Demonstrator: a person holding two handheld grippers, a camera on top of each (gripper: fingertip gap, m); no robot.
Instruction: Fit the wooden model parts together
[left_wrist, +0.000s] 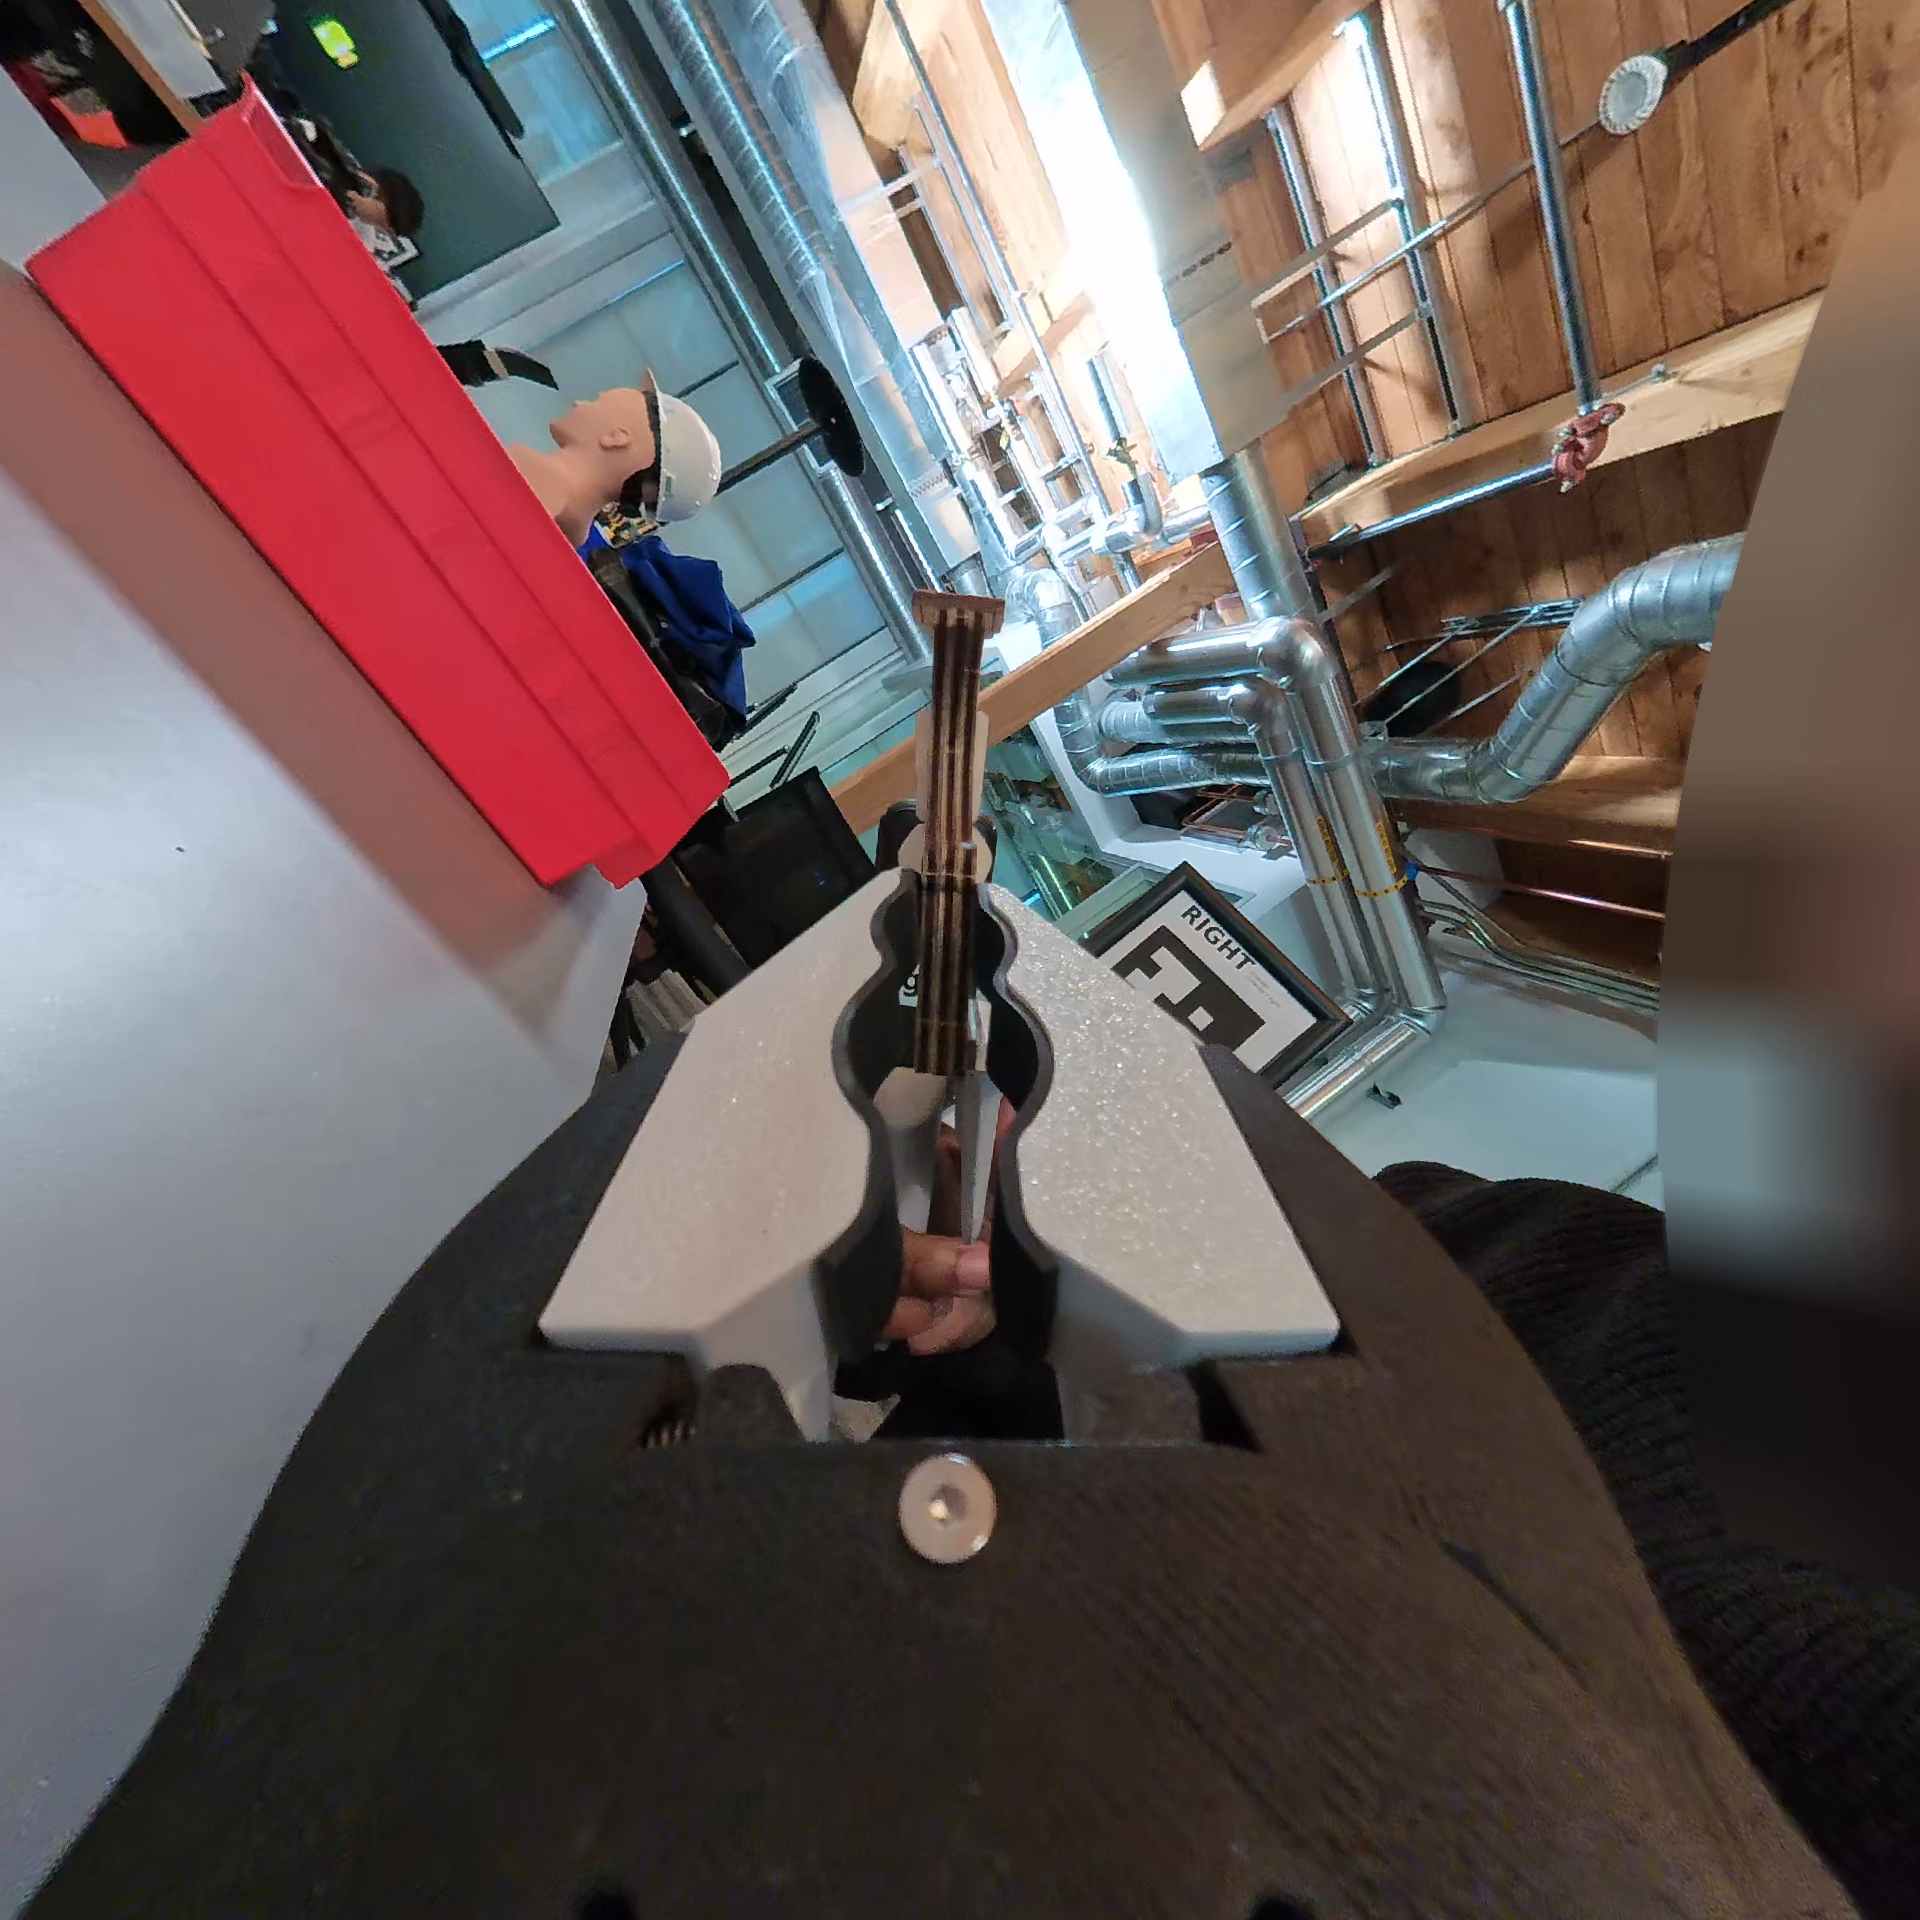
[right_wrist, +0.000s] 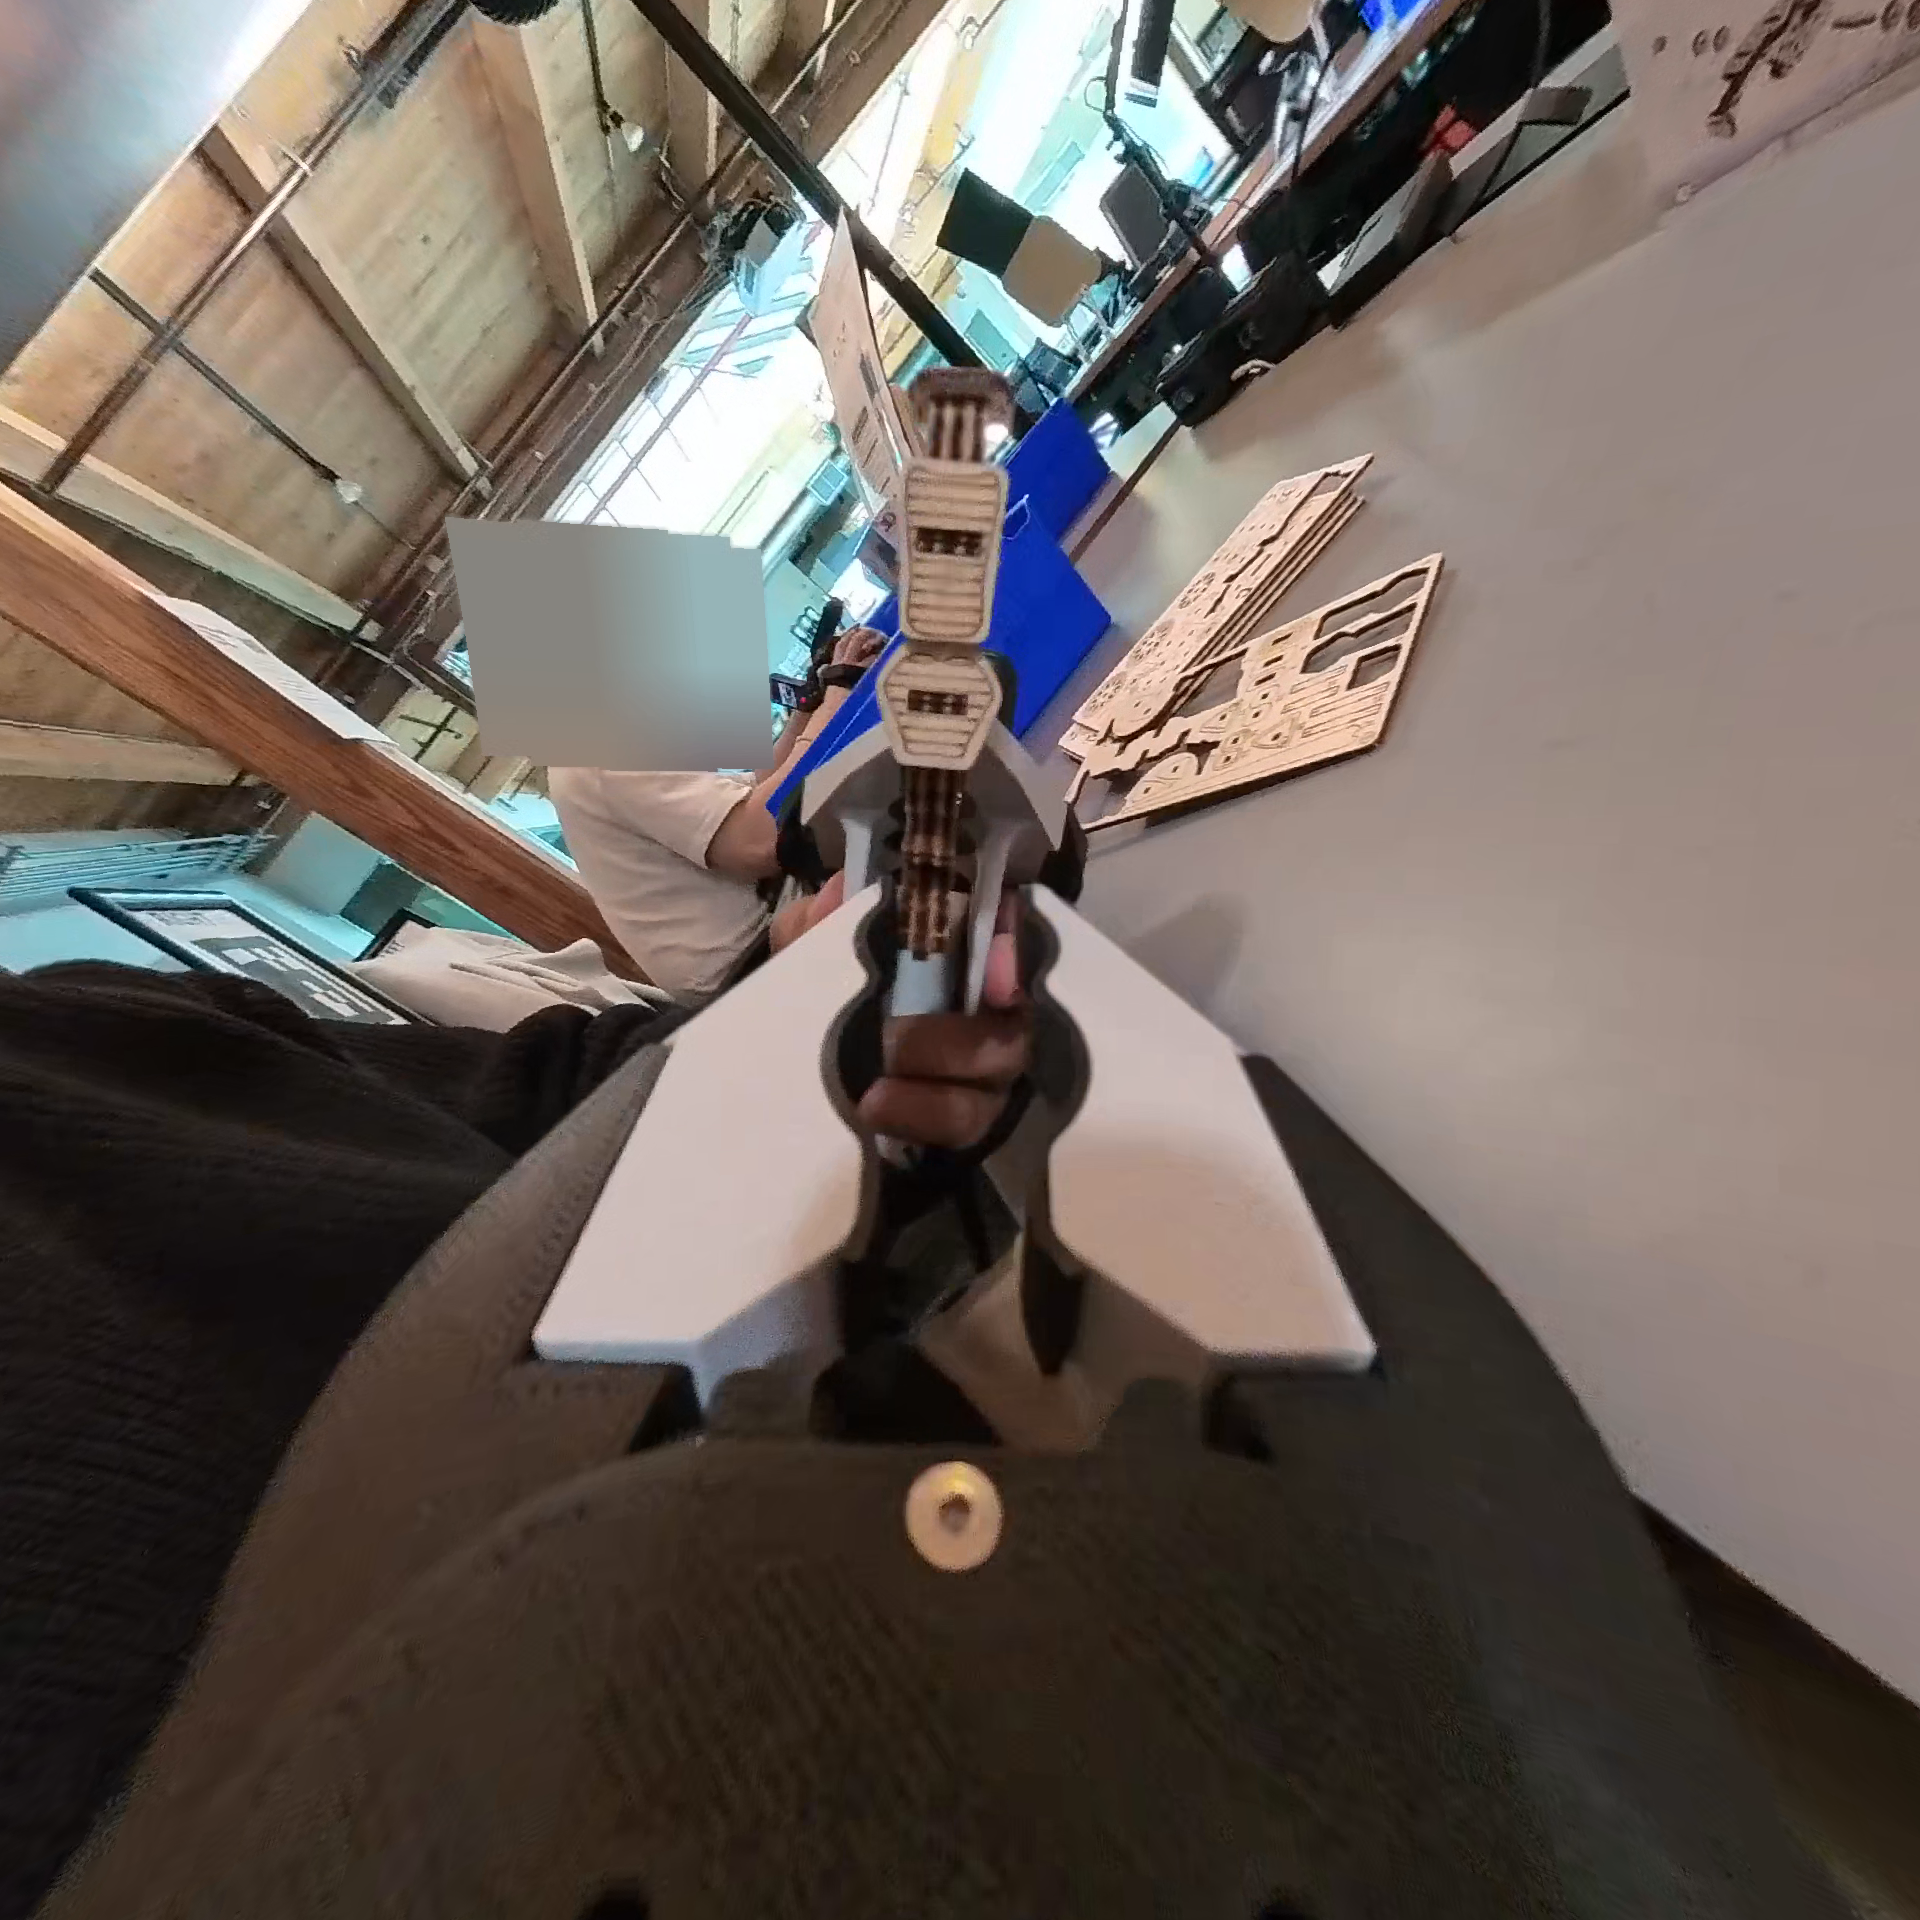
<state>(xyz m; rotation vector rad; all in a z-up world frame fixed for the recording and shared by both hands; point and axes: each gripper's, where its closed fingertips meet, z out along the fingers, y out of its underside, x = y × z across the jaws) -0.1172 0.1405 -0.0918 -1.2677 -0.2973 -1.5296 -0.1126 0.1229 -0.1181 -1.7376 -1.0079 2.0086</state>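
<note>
The wooden model (right_wrist: 940, 582) is a dark layered strip with two pale slotted plates pushed onto it, held up in the air. My left gripper (left_wrist: 943, 883) is shut on the strip (left_wrist: 951, 727) just below the lower plate. In the right wrist view the left gripper's white fingers (right_wrist: 1023, 800) clamp the strip. My right gripper (right_wrist: 951, 914) sits at the strip's lower end with its jaws a narrow gap apart. The left gripper's finger stems and a hand (right_wrist: 935, 1091) fill that gap, so contact with the strip is hidden.
A red bin (left_wrist: 343, 499) stands on the grey table (left_wrist: 156, 1039) to the left. Flat wooden part sheets (right_wrist: 1268, 675) lie on the table (right_wrist: 1558, 831) beside a blue bin (right_wrist: 1049, 603). A seated person (right_wrist: 655, 862) is behind, and a black sleeve (right_wrist: 208, 1247) is at the left. The grippers are tip to tip, or close to it.
</note>
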